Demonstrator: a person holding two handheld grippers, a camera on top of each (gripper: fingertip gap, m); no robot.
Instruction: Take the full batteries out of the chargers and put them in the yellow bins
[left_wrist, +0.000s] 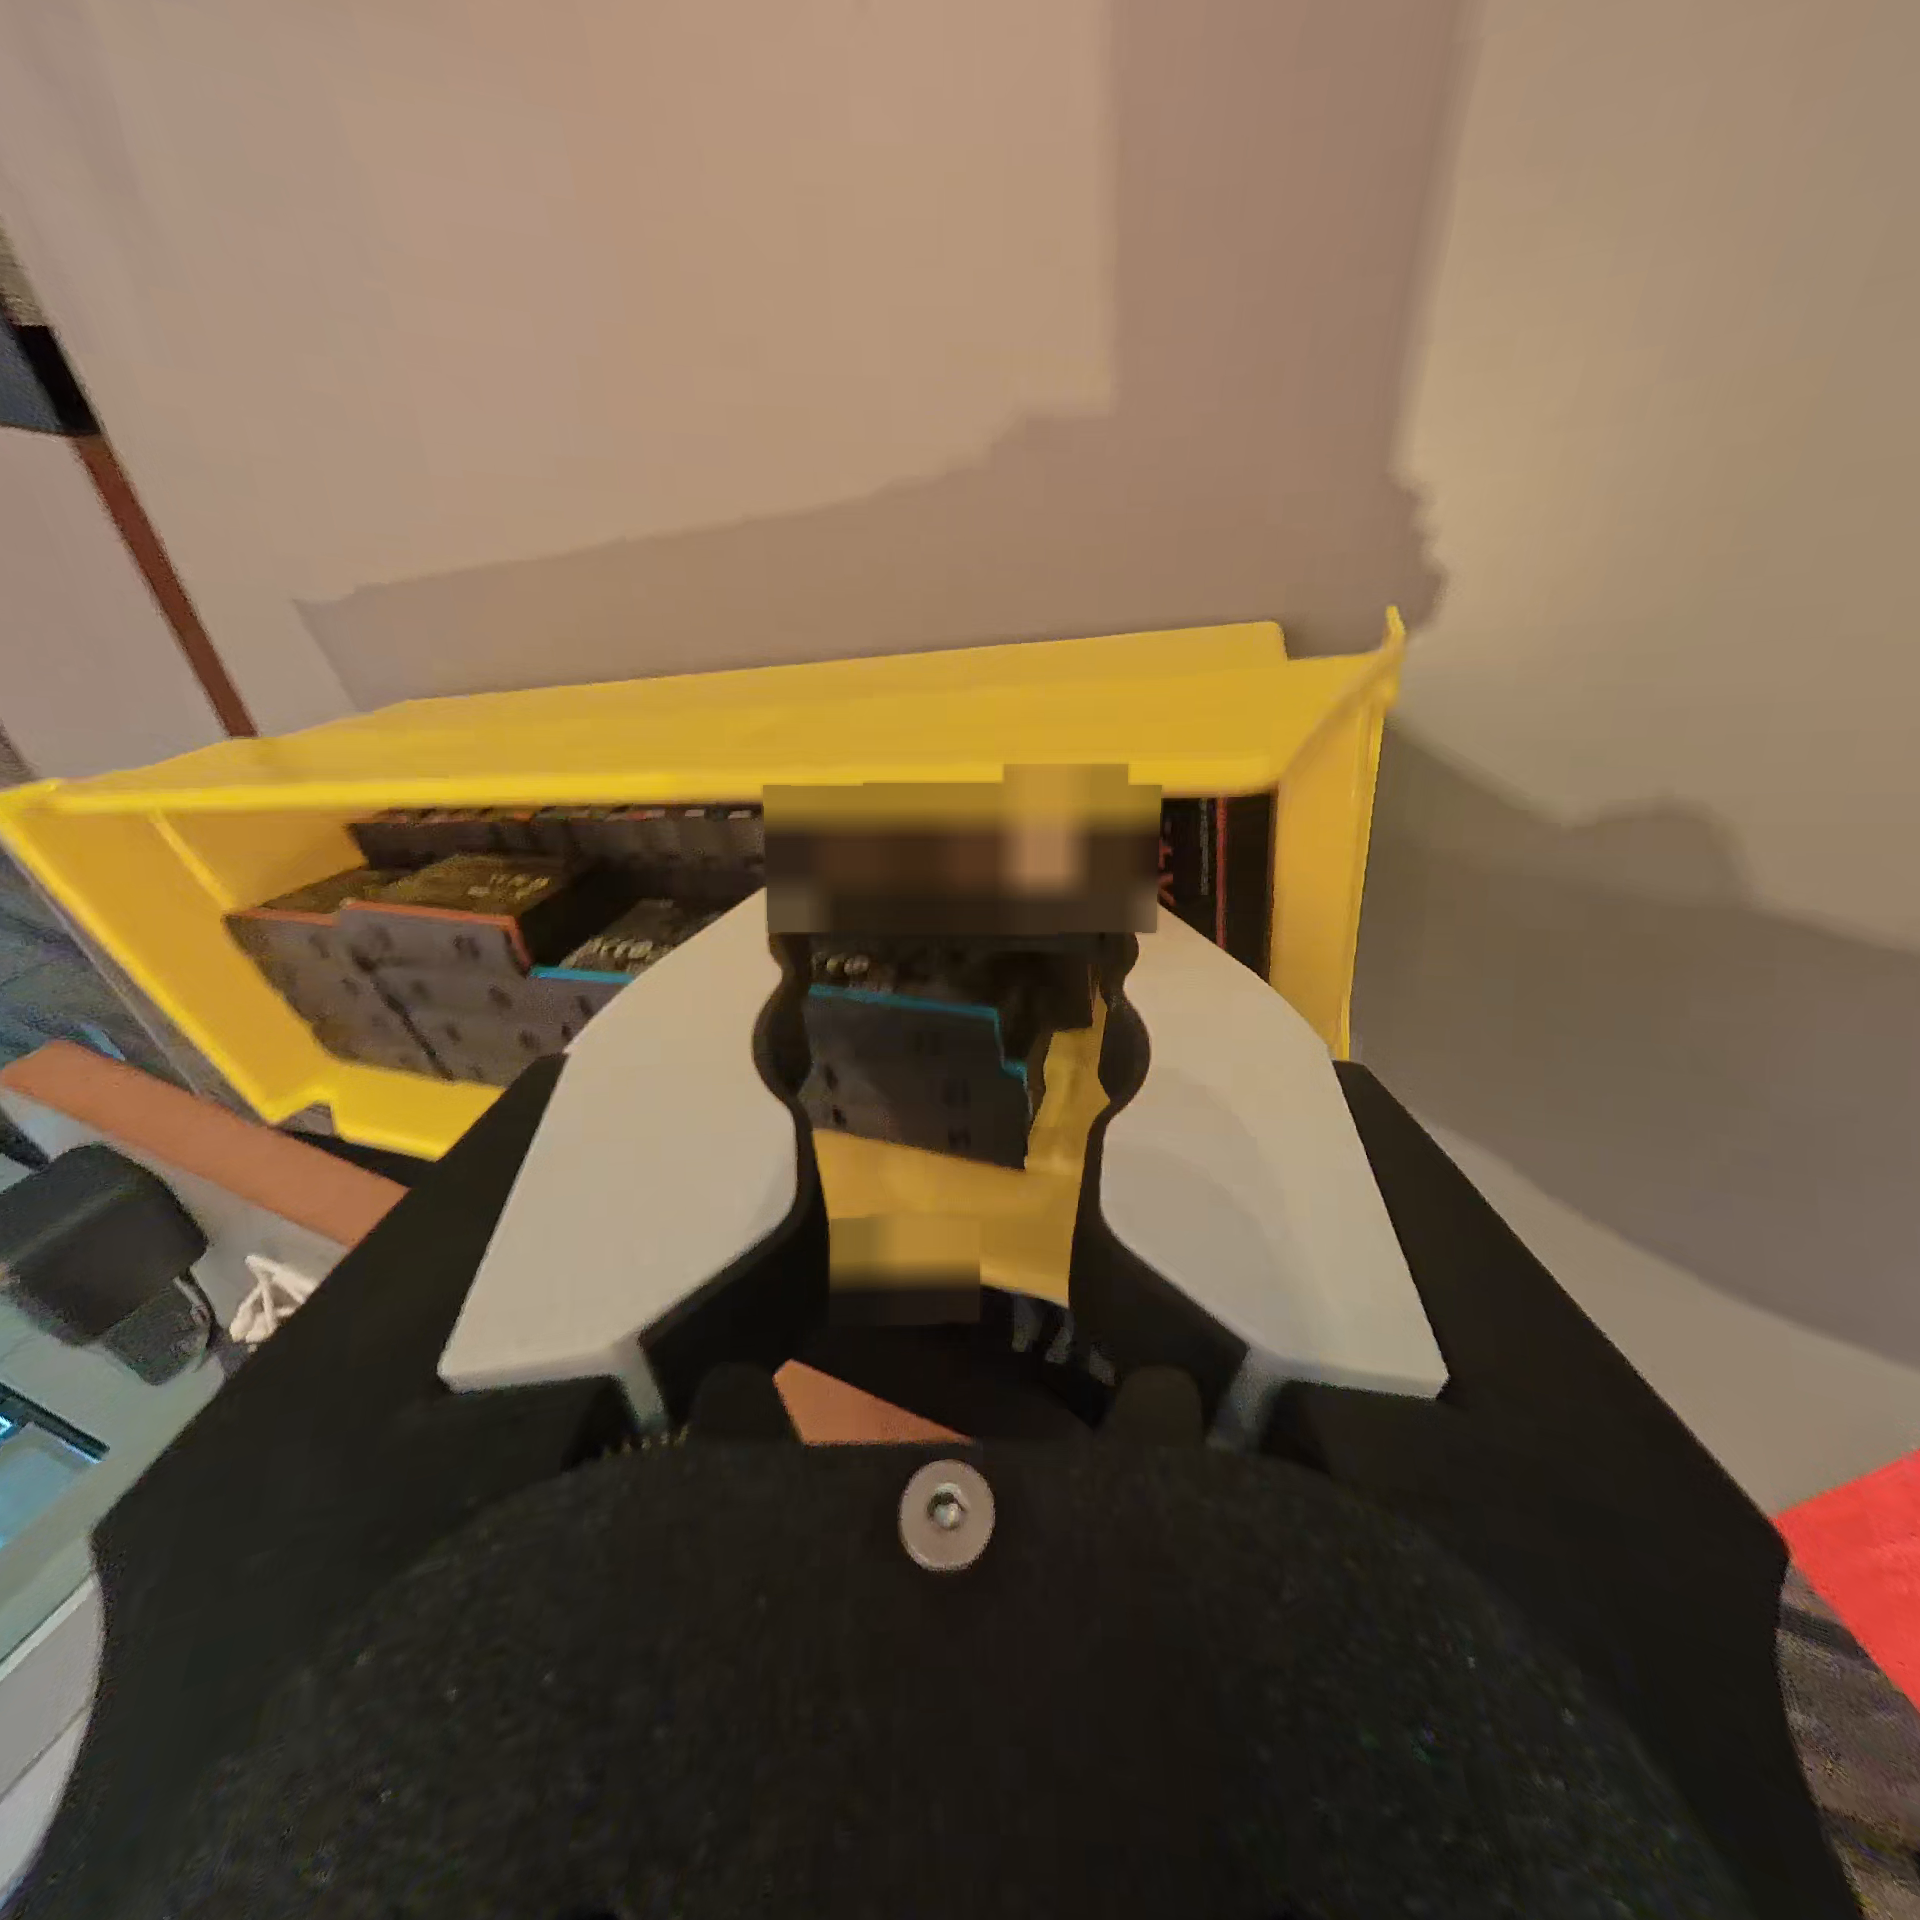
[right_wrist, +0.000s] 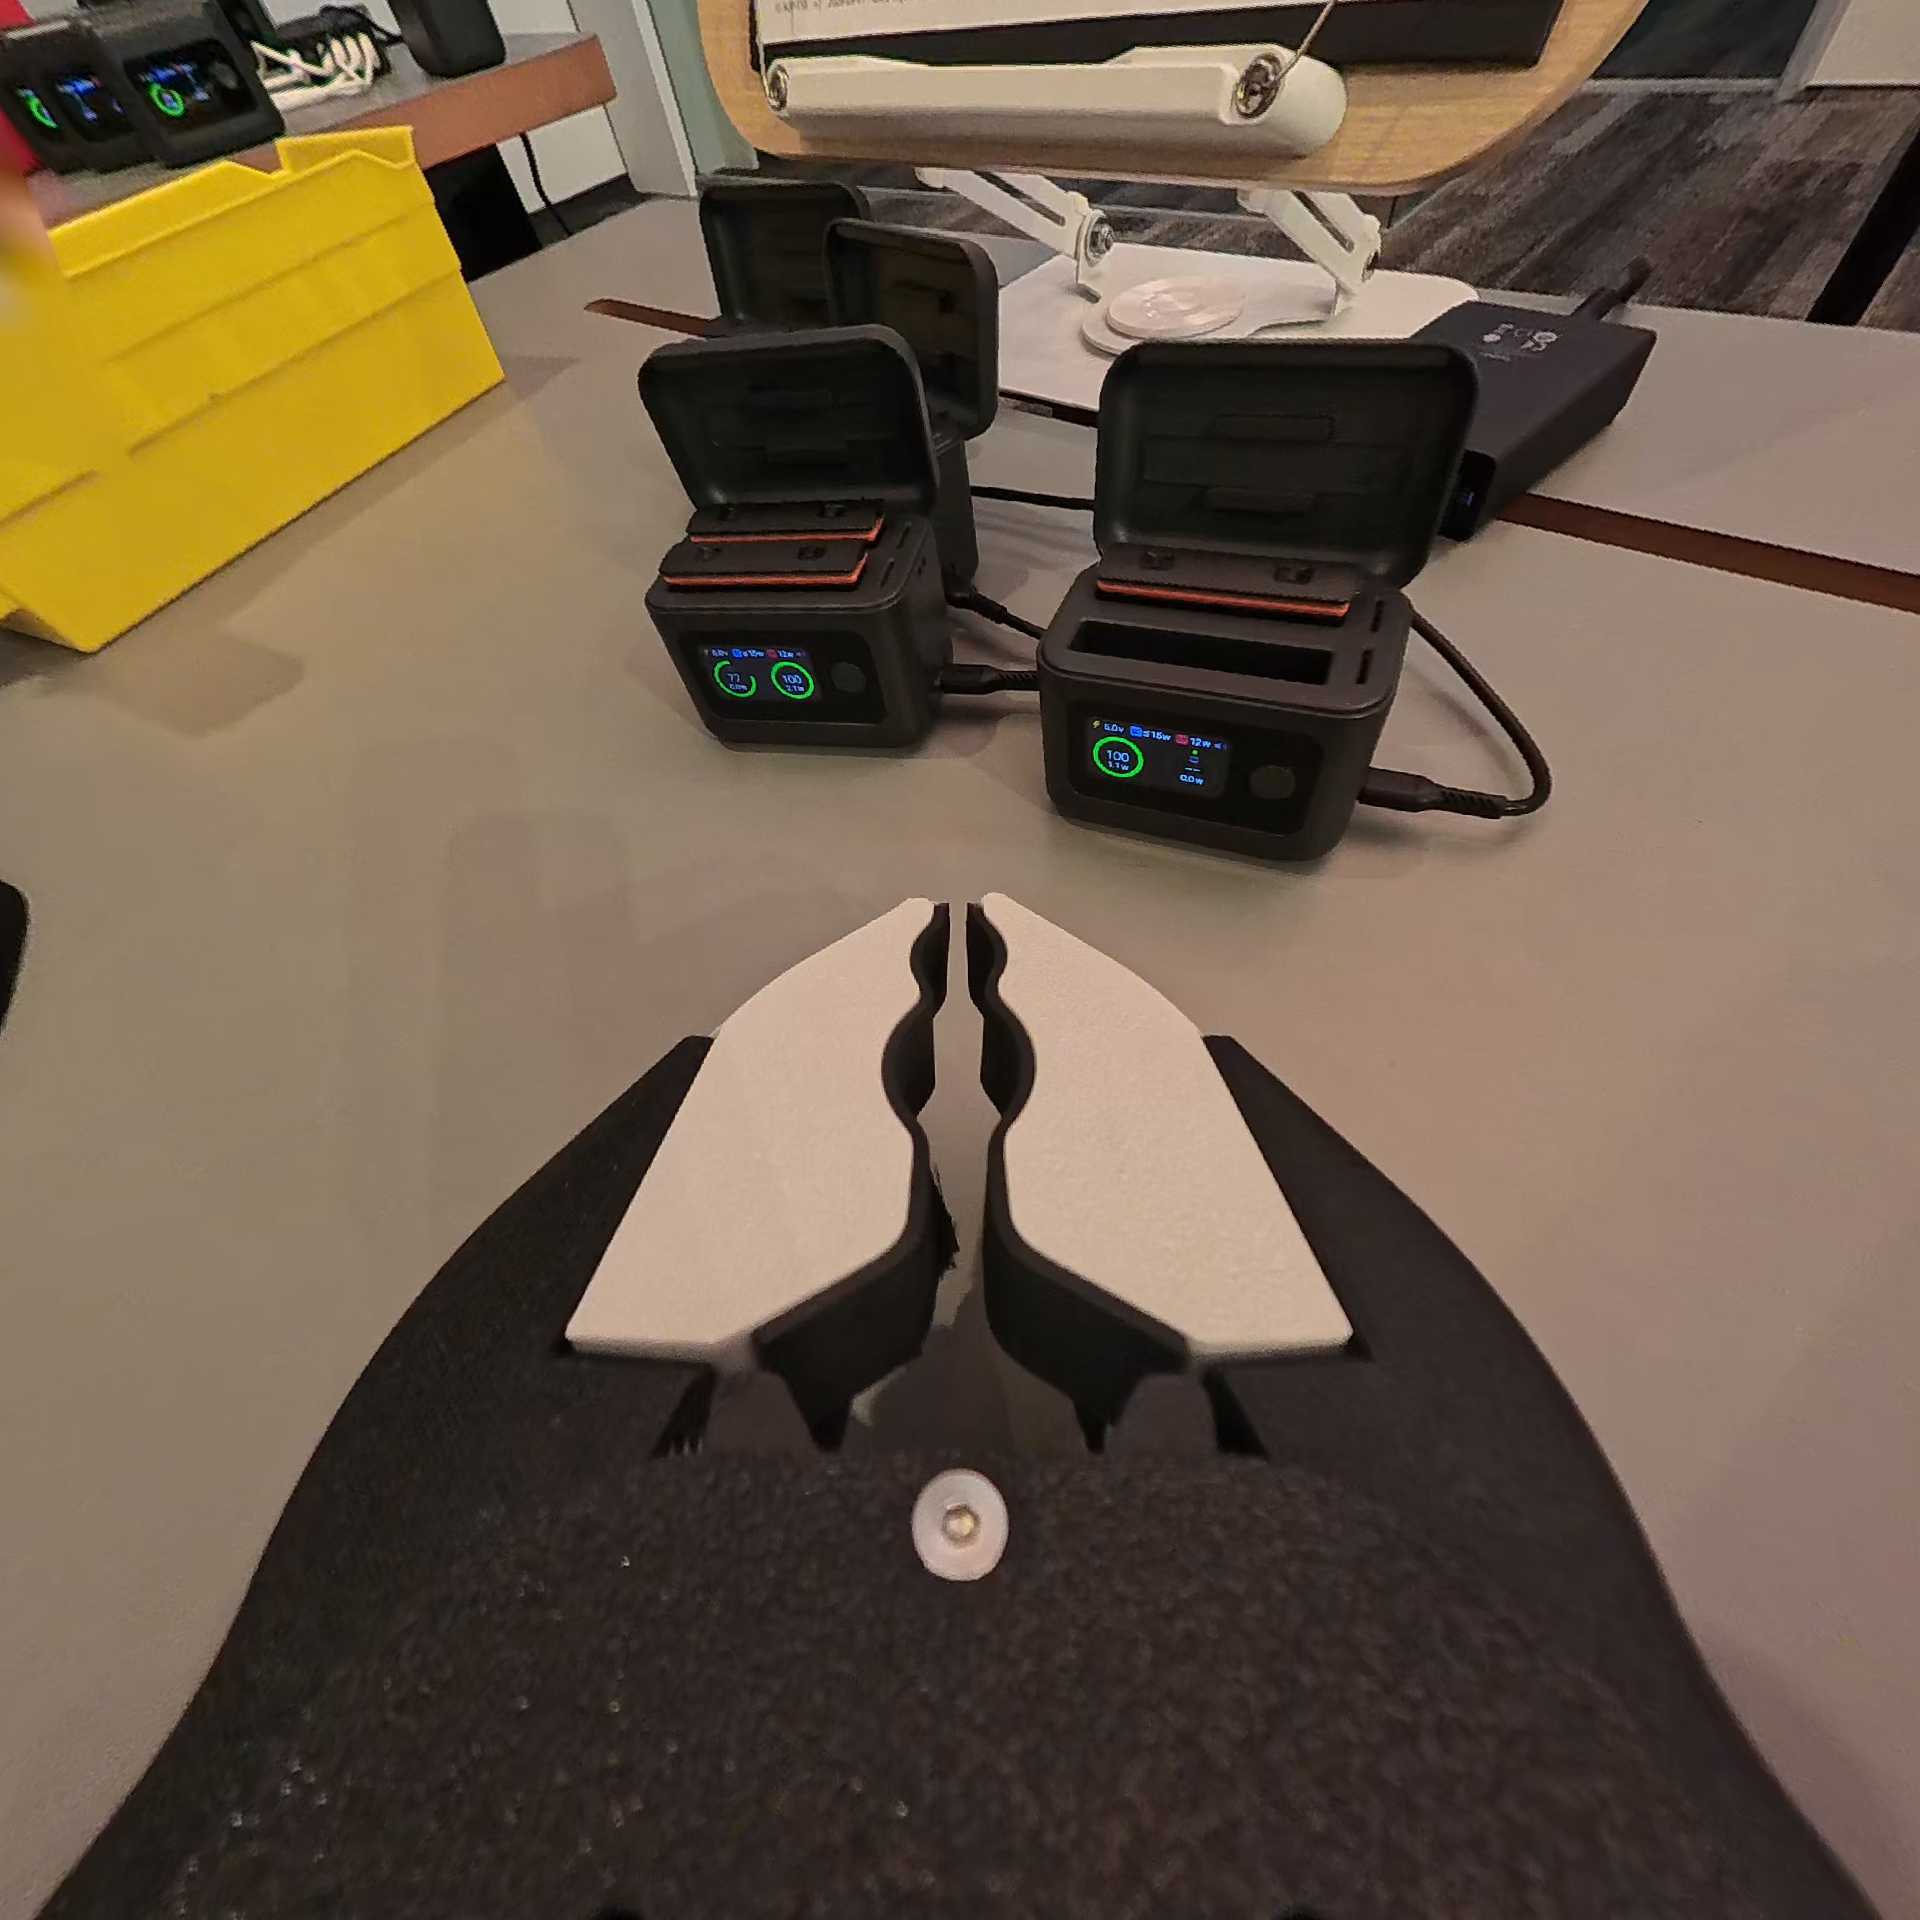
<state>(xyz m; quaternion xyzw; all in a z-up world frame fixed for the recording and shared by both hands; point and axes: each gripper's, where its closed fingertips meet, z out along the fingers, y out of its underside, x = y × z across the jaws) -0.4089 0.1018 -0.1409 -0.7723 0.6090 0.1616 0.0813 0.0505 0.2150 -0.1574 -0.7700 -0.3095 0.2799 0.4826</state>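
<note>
The left tool (left_wrist: 951, 971) is open wide above a yellow plastic bin (left_wrist: 665, 727) filled with dark flat batteries (left_wrist: 416, 966); whether it grips one is hidden by blur. The right tool (right_wrist: 958, 914) is nearly closed and empty, over the grey bench (right_wrist: 312, 935), near black chargers (right_wrist: 1216, 717) with raised lids, lit screens and orange-edged batteries inside.

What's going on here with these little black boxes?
A person is working two handheld grippers. The left gripper seems to hold a battery over a yellow bin already holding several batteries. The right gripper, shut and empty, hovers above the table facing open chargers; the nearest charger has one empty slot.
</note>
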